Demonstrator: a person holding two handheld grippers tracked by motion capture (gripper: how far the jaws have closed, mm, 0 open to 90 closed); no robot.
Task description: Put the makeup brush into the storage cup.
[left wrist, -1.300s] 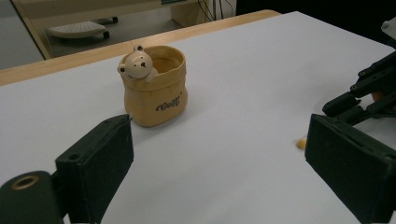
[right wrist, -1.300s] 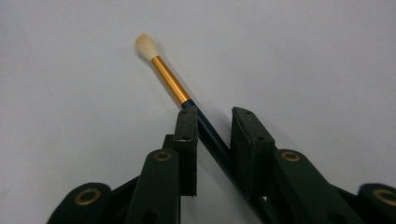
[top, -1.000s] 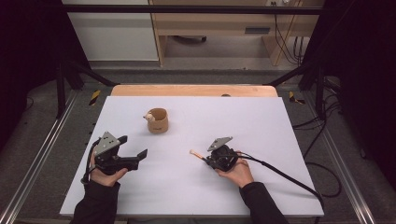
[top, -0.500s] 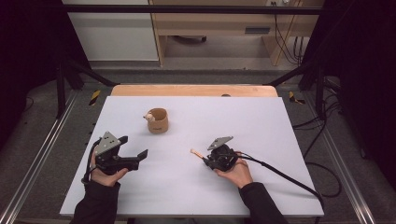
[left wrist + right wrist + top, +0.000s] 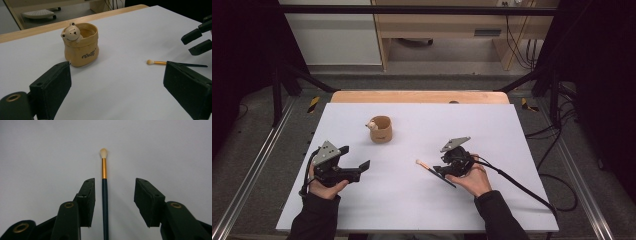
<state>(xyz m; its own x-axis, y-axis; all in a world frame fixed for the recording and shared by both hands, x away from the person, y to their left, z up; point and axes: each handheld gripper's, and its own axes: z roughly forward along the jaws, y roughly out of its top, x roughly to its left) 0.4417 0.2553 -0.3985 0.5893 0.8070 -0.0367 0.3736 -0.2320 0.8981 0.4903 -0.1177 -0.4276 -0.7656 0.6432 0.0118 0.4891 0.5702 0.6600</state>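
The right gripper [image 5: 112, 202] sits low over the table with its jaws spread to either side of a small brush [image 5: 104, 195], touching neither flank of it; the handle runs straight up the gap, nearer the one jaw than the other. To take it well, I judge the gripper should shift a touch so the handle lies midway, then close slowly and squarely on the dark shaft behind the gold band, low enough that the pads meet the round handle at its widest and do not squeeze it out sideways; a thin round stick on a smooth top is apt to roll.

The brush lies flat on the table [image 5: 512, 130], well apart from the cup [image 5: 380, 129], its tip towards it; it has a dark slender handle, a bright gold metal ferrule and a small cream rounded tip. The cup looks like glazed ceramic shaped as a tan sack, with a little bear at its rim and lettering on its side; the table top is matt white and plain. The left gripper [image 5: 354, 168] rests on the table, jaws wide apart, holding nothing.
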